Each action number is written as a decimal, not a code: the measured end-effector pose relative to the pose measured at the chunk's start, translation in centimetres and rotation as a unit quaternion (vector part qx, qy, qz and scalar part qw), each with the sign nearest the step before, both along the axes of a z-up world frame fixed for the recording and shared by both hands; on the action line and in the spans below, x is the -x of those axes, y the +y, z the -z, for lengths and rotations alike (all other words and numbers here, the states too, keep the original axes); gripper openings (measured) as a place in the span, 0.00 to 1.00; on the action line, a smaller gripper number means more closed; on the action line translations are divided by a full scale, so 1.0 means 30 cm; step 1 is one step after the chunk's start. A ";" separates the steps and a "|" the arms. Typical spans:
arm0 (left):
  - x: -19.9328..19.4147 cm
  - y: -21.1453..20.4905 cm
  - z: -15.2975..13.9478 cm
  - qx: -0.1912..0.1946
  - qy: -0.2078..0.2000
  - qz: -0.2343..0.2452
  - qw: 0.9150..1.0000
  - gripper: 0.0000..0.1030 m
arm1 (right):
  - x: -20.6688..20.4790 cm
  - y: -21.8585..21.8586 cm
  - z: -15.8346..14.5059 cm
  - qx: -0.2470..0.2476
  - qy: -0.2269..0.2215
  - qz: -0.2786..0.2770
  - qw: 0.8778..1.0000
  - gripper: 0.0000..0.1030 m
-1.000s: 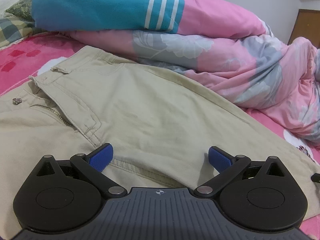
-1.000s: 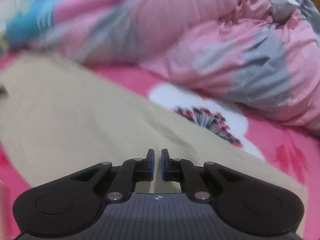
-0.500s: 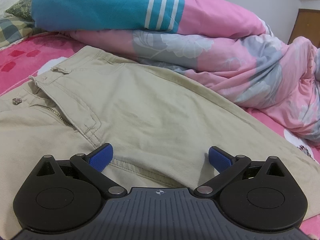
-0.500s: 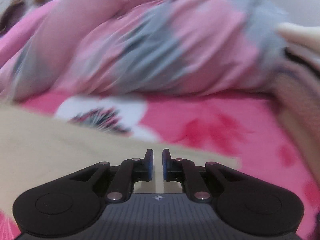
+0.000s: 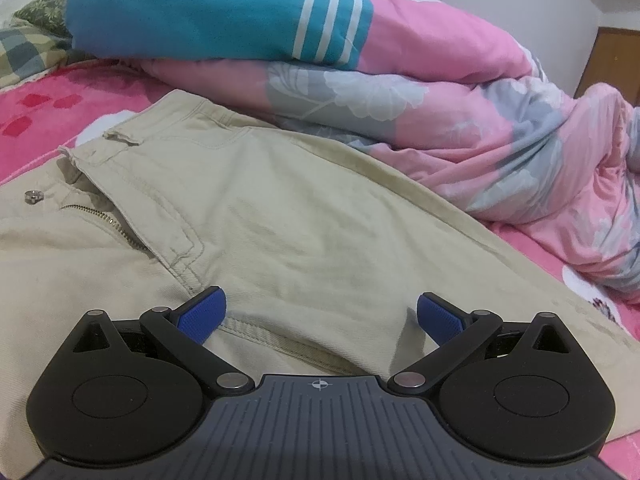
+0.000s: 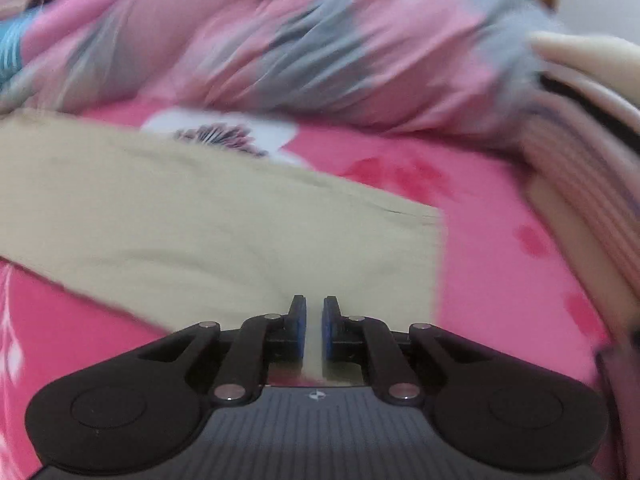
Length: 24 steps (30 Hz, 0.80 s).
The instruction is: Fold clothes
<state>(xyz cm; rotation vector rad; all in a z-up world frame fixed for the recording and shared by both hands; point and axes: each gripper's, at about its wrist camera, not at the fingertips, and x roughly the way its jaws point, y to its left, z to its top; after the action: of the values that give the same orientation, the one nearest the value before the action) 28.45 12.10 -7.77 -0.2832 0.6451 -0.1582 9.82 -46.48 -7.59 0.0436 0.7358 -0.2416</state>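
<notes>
On the bed [image 5: 36, 112], trousers [image 5: 280, 208] lie flat. Left hand-held gripper [image 5: 318, 314], spread, hovers over the crotch seam; right hand-held gripper [image 6: 315, 328], pressed together and apparently empty, nears the blurred hem [image 6: 434, 240]. Pinch both hem layers squarely before folding.

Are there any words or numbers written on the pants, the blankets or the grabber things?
No words, numbers or brand names can be read anywhere.
Left hand-held gripper: only a small crosshair mark on its grey body, no letters.
Right hand-held gripper: a tiny mark on its body, too blurred to read.
Beige trousers: no label showing.
Teal garment: three white stripes, no text.
Pink quilt: flower print only.
</notes>
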 end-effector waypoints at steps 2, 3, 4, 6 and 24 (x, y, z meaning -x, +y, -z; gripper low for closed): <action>-0.001 0.000 -0.001 0.002 0.001 0.000 1.000 1.00 | 0.086 -0.110 -0.015 -0.031 -0.001 0.090 0.995 0.09; -0.001 0.000 -0.002 0.001 0.001 0.000 1.000 1.00 | 0.108 -0.140 -0.023 -0.025 0.012 0.126 0.992 0.10; -0.003 0.001 -0.002 0.001 0.002 0.001 1.000 1.00 | 0.125 -0.153 -0.040 -0.023 0.013 0.141 0.990 0.11; 0.000 0.001 -0.003 -0.002 0.002 0.001 1.000 1.00 | 0.120 -0.108 -0.098 -0.036 -0.021 0.125 0.991 0.11; 0.020 0.011 0.001 -0.002 0.000 0.006 1.000 1.00 | -1.043 0.979 0.036 -0.021 0.006 -0.213 0.977 0.02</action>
<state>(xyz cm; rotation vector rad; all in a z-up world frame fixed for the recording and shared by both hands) 27.85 12.41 -7.80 -0.2760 0.6472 -0.1681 41.12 -17.10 -8.66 -0.0744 0.7438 0.1831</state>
